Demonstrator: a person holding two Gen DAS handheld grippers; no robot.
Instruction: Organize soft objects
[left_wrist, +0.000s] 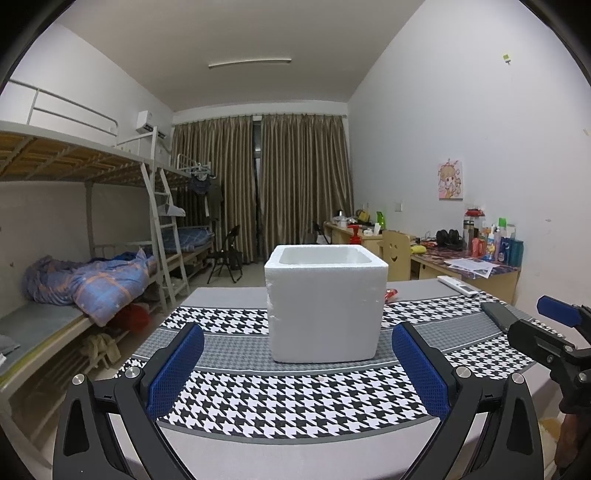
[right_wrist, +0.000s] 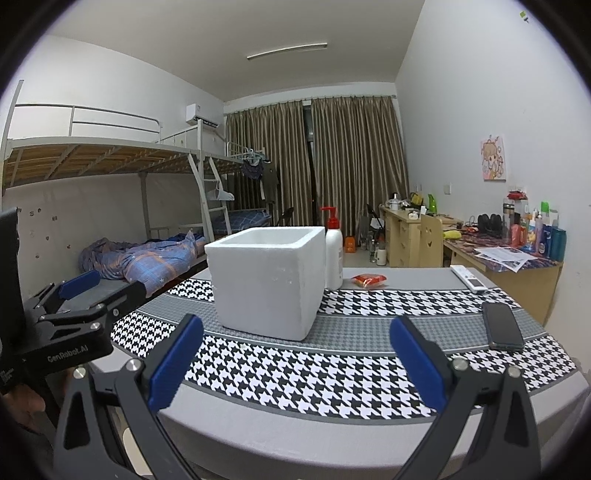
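Two grippers hover low over the near edge of the houndstooth-covered surface (right_wrist: 295, 376): the left gripper (left_wrist: 297, 369) and the right gripper (right_wrist: 295, 362), each with jaws spread wide and nothing between them. One white foam box (left_wrist: 325, 306) stands upright and open-topped mid-surface, ahead of both. Behind it stands one pump bottle (right_wrist: 334, 254) with a red top, just beside the box. One red soft packet (right_wrist: 369, 280) lies near the bottle, toward the far edge. One dark phone (right_wrist: 502, 326) and one white remote (right_wrist: 467, 278) lie to the right.
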